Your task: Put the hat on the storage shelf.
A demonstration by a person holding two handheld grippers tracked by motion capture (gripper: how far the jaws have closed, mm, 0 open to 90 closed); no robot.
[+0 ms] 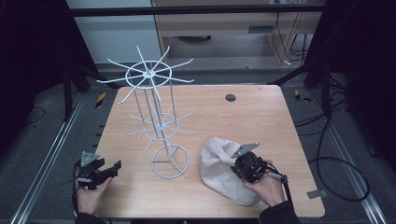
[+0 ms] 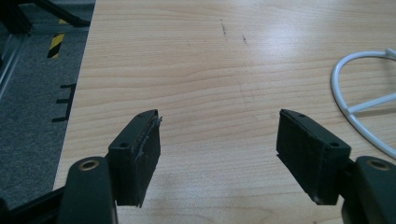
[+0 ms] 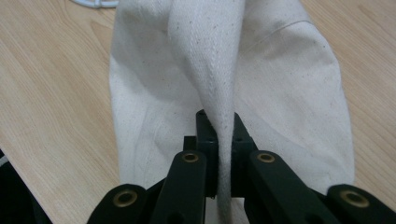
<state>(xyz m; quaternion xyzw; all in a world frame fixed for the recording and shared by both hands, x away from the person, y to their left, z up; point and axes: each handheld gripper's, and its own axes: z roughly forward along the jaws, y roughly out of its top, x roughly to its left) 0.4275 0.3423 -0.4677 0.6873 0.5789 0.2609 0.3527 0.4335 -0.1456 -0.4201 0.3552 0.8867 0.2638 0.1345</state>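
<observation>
A cream cloth bag (image 1: 219, 172) lies crumpled on the wooden table (image 1: 261, 121) at the front right. My right gripper (image 1: 243, 169) sits over it, shut on a raised fold of the cloth bag (image 3: 215, 70) pinched between the jaws of the right gripper (image 3: 223, 126). A white wire rack (image 1: 156, 112) with spoke arms on two tiers stands at the table's middle left. My left gripper (image 1: 109, 171) hovers near the front left corner, open, with bare wood between the jaws of the left gripper (image 2: 219, 144). The rack's base ring (image 2: 359, 102) shows at that view's right edge.
A dark round grommet (image 1: 230, 97) sits in the table's far side. Metal rails (image 1: 51, 154) run along both sides of the table, with cables (image 1: 336, 172) on the floor at the right. Yellow-black tape (image 1: 100, 99) marks the floor at the left.
</observation>
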